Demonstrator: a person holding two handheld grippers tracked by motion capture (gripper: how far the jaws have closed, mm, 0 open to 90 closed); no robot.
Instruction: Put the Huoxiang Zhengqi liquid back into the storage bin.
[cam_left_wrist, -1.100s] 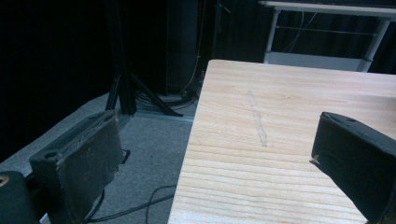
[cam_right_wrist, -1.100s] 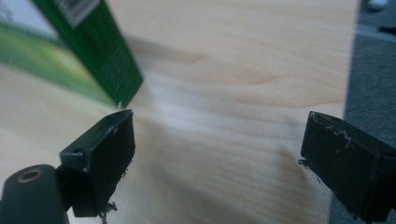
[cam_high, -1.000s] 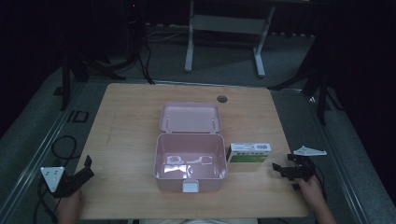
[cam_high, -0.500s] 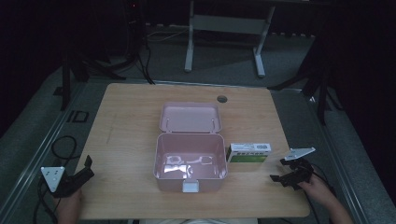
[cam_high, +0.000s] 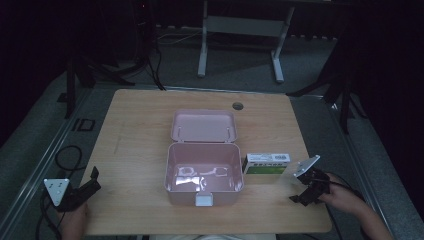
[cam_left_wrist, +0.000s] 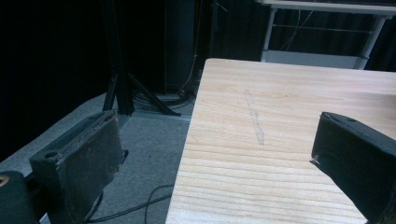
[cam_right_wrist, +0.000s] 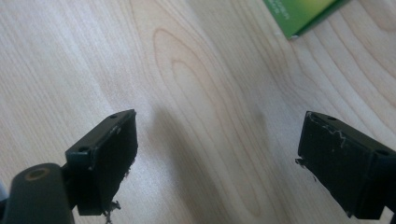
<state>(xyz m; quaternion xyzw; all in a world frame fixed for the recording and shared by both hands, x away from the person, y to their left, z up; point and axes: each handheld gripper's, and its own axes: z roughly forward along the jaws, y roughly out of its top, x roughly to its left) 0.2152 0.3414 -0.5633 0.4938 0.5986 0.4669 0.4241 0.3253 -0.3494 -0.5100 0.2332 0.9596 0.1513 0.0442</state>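
Note:
A pink box (cam_high: 204, 172) stands open in the middle of the wooden table (cam_high: 145, 125), its lid (cam_high: 203, 126) laid back toward the far side. To its right lies a green and white carton (cam_high: 266, 163), whose corner (cam_right_wrist: 306, 14) appears at the top of the right gripper view. My right gripper (cam_high: 300, 196) hangs open near the table's front right, pointed down at bare wood a little right of the carton, with nothing between its jaws. My left gripper (cam_high: 92, 179) rests open at the front left edge, empty, its jaws astride the table's edge.
A round grommet hole (cam_high: 237, 106) sits near the table's far edge. Cables (cam_high: 65, 157) lie on the grey floor to the left. Dark stands (cam_high: 82, 75) and a white desk frame (cam_high: 240, 30) rise beyond the table.
My right gripper has drawn back toward the front edge and tipped downward. The left gripper, the box and the carton have stayed put.

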